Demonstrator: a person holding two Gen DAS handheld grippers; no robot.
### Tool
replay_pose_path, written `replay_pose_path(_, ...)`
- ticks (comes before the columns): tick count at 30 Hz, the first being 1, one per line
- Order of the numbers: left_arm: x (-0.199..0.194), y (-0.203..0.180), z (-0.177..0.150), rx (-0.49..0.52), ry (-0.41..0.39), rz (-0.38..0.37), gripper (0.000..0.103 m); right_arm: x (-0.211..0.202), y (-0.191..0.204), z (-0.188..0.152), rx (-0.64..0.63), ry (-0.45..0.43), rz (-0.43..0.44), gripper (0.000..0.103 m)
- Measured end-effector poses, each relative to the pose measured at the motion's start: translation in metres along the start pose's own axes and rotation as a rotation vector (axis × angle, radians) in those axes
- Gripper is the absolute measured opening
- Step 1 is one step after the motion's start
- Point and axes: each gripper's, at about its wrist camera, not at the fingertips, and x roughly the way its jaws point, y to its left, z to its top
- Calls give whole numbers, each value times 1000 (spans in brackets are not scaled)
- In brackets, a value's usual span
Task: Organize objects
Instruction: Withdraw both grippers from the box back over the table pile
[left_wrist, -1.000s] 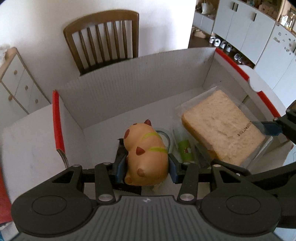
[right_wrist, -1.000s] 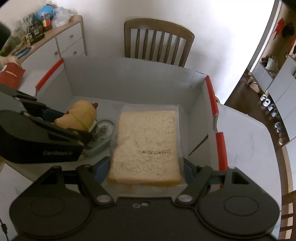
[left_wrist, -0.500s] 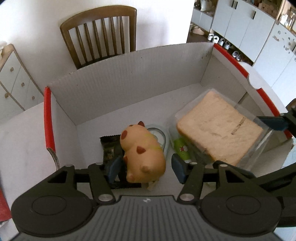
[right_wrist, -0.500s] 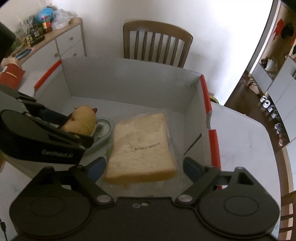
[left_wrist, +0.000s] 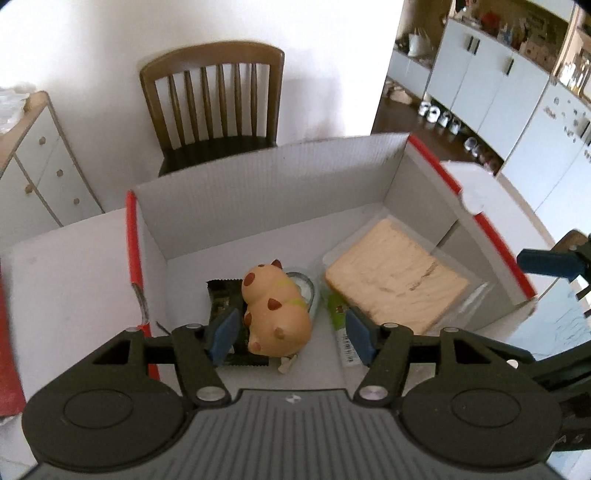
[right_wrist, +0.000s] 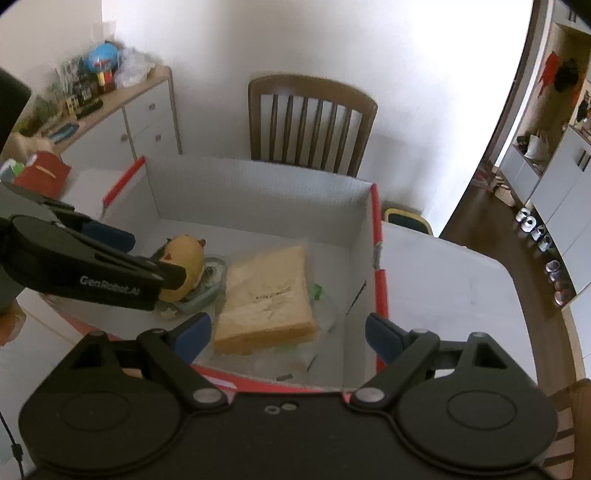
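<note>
An open white cardboard box with red edges stands on the table. Inside it lies an orange toy animal on a dark snack packet, beside a small round container. A bagged slice of bread rests at the box's right. My left gripper hovers above the toy, its jaws opening, pads clear of it. My right gripper is open above the bread, not touching it. The toy and left gripper show in the right wrist view too.
A wooden chair stands behind the box against the wall. A white drawer cabinet is at the left, with clutter on top. A green packet lies partly under the bread. A red bag sits at the table's left.
The left gripper let go of the toy and the right gripper let go of the bread; both opened and lifted back. Toy and bread now rest in the box.
</note>
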Motion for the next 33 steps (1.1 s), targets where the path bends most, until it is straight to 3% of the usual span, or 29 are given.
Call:
replay_pose_path(20,-99,-40,-36,35,-108,-17,63,-88,3,-35,-9,-93,72,91)
replay_pose_path(33,-131,-51,-91,-5,-115,-54,67,-119,8,-85,-11,-91,139,95)
